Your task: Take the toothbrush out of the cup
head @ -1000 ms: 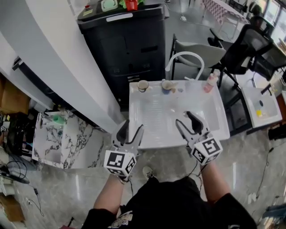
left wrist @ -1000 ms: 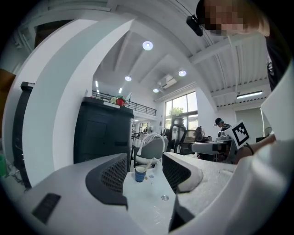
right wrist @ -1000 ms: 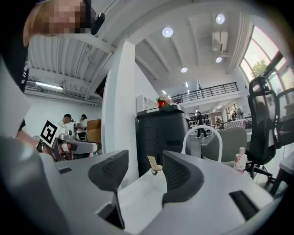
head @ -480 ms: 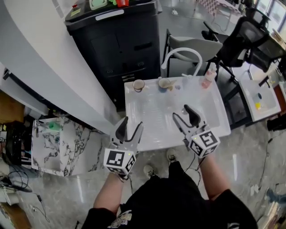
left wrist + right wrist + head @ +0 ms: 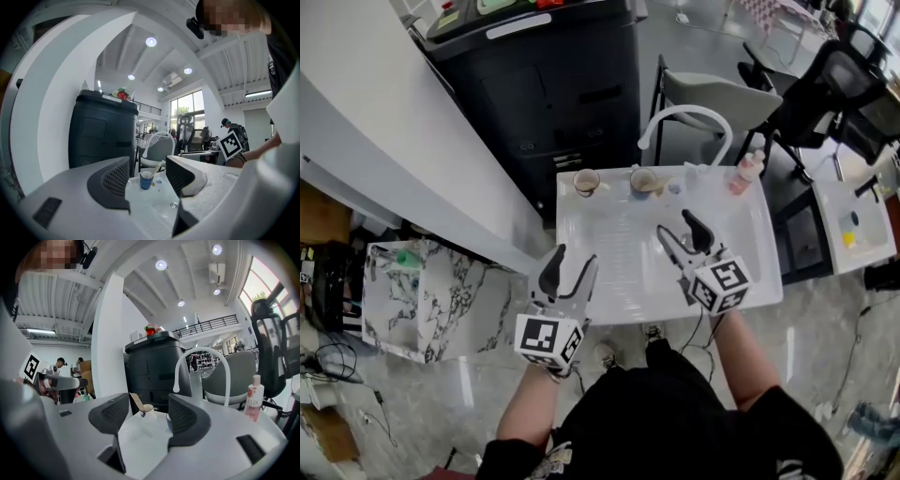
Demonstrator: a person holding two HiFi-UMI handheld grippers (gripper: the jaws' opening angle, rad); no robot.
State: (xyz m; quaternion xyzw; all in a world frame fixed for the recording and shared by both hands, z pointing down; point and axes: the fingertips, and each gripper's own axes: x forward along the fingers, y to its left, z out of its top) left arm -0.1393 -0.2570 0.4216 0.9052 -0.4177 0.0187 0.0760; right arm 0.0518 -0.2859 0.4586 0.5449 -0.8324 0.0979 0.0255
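Two cups stand at the far rim of the white sink basin. The blue cup holds a pale toothbrush that leans right. The white cup holds a tan-handled brush. In the right gripper view the blue cup is mostly hidden behind a jaw. My right gripper hovers over the basin short of the cups, its jaws opening with nothing between them. My left gripper is open and empty at the basin's near left edge.
A white arched faucet rises behind the cups. A pink bottle stands at the back right corner. A dark cabinet is behind the sink, a grey chair at right, and a marble-patterned box at left.
Both grippers have moved forward over the basin toward the cups, the right one farther. The right jaws have spread a little wider.
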